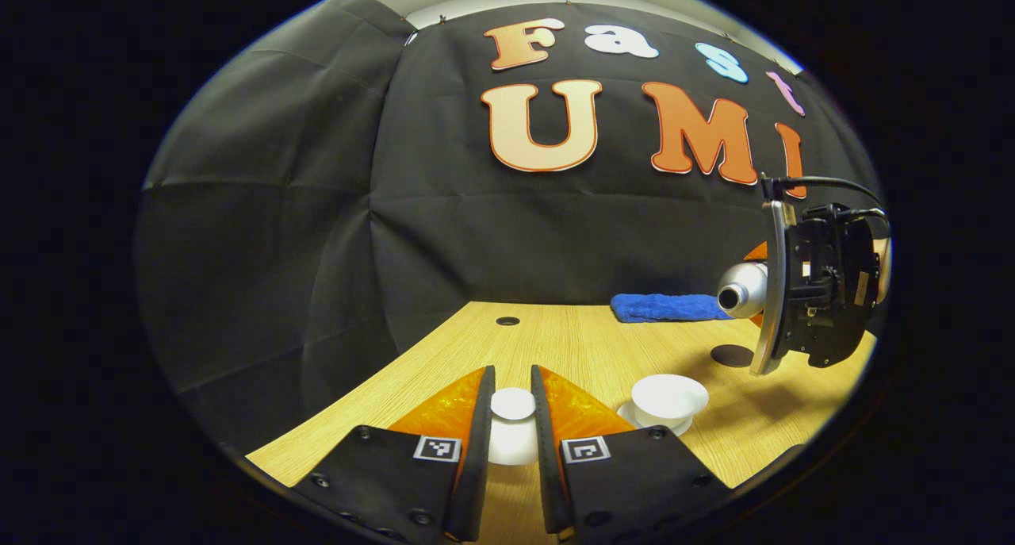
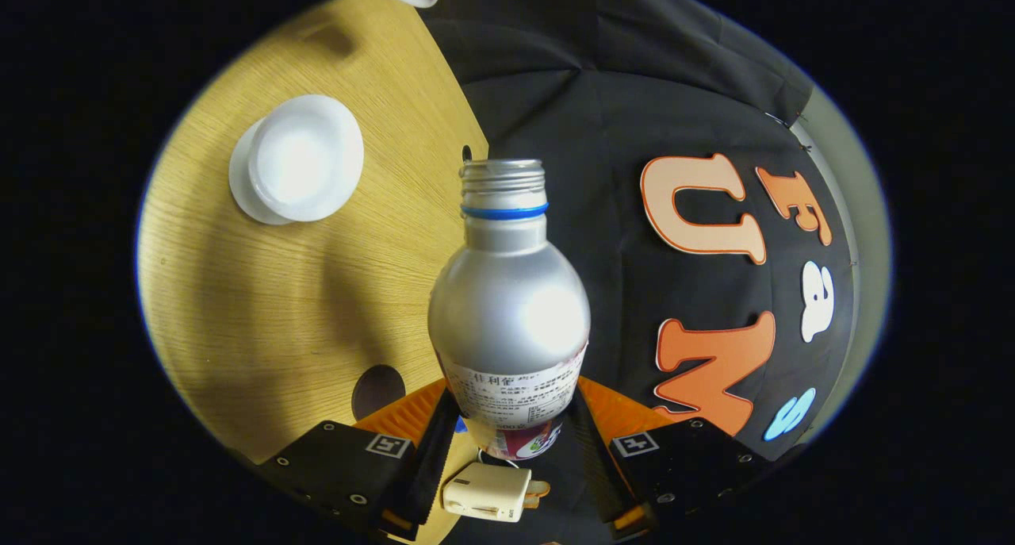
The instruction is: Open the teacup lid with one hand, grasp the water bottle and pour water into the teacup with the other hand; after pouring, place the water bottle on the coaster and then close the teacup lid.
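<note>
Teacup (image 1: 668, 398): uncovered on its saucer on the bench (image 1: 571, 339); contents not discernible, interior reads plain white.
Lid (image 1: 512, 418): clamped between the left gripper (image 1: 512, 426) fingers, held just beside the teacup.
Water bottle (image 2: 510, 307): uncapped, tipped sideways, gripped at the label by the right gripper (image 2: 511, 442); raised near the teacup, mouth not over it. Fill level hidden by the metal wall.
Coaster (image 1: 731, 355): dark disc beyond the teacup, unoccupied.
Risk: water could be spilled onto the bench if tilting is continued before the mouth is centred over the teacup.
Risk: bottle could slip on its smooth label.

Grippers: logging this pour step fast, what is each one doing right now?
Left gripper: closed on the teacup lid, held away from the teacup.
Right gripper: closed on the water bottle, tipped sideways.
</note>
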Demonstrator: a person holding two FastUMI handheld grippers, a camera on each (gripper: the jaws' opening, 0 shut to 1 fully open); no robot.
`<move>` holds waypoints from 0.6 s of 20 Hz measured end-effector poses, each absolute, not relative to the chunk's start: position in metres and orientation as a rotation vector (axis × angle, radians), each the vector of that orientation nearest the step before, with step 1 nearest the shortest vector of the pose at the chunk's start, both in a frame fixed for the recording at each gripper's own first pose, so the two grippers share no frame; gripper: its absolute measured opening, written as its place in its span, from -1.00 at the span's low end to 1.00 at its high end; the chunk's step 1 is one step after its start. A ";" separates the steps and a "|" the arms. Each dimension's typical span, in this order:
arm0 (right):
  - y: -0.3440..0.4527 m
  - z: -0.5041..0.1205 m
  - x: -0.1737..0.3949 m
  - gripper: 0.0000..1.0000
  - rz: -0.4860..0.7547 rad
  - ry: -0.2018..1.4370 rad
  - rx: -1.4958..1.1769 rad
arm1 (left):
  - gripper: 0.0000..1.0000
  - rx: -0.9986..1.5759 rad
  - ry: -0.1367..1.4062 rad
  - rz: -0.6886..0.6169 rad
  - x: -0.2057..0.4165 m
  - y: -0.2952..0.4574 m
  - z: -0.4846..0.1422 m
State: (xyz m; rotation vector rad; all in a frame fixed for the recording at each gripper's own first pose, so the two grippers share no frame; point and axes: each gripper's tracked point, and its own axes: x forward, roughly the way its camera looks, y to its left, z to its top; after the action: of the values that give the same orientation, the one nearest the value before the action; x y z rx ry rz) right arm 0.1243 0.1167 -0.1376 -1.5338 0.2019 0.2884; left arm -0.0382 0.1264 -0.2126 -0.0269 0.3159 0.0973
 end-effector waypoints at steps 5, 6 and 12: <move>0.123 -0.137 0.134 0.55 0.301 0.159 -1.610 | -0.35 -0.027 0.320 0.102 -0.038 0.131 -0.215; 0.124 -0.138 0.135 0.55 0.310 0.157 -1.621 | -0.35 -0.029 0.319 0.104 -0.038 0.131 -0.215; 0.130 -0.132 0.139 0.54 0.317 0.107 -1.691 | -0.35 -0.034 0.322 0.110 -0.039 0.134 -0.216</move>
State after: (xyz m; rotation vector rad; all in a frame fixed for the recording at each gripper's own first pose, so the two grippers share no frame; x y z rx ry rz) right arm 0.1390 0.1299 -0.1319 -1.6910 0.1071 0.3166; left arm -0.0386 0.1342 -0.2164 -0.0336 0.3218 0.1104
